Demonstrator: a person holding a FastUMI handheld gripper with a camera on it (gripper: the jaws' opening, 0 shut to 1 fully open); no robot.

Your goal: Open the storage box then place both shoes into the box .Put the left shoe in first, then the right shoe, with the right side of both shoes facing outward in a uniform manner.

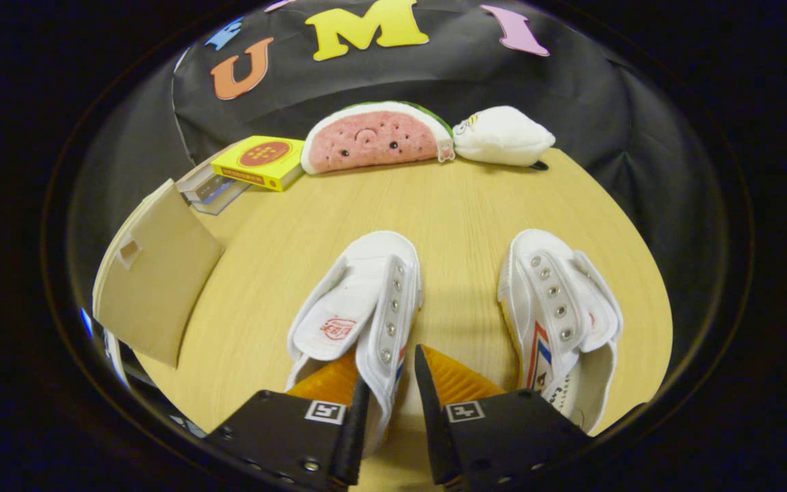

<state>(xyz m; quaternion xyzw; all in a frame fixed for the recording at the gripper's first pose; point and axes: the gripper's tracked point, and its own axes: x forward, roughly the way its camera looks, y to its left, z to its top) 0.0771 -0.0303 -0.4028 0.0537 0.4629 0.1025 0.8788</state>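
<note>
Two shoes lie side by side near the worktop's [448,205] front edge: the left shoe [359,307] and, apart from it to the right, the right shoe [561,314]. The gripper [393,396] has its jaws astride the left shoe's right side wall, a little apart. The storage box [154,280] stands at the left edge. Along the back edge lie stacked boxes [243,171], a watermelon plush [374,138] and another plush [503,137].

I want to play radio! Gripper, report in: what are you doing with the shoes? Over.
Gripper around left shoe's eyelet side, grip not confirmed. Right shoe waiting on table. Box flap open beside them. Nothing in the way.
</note>
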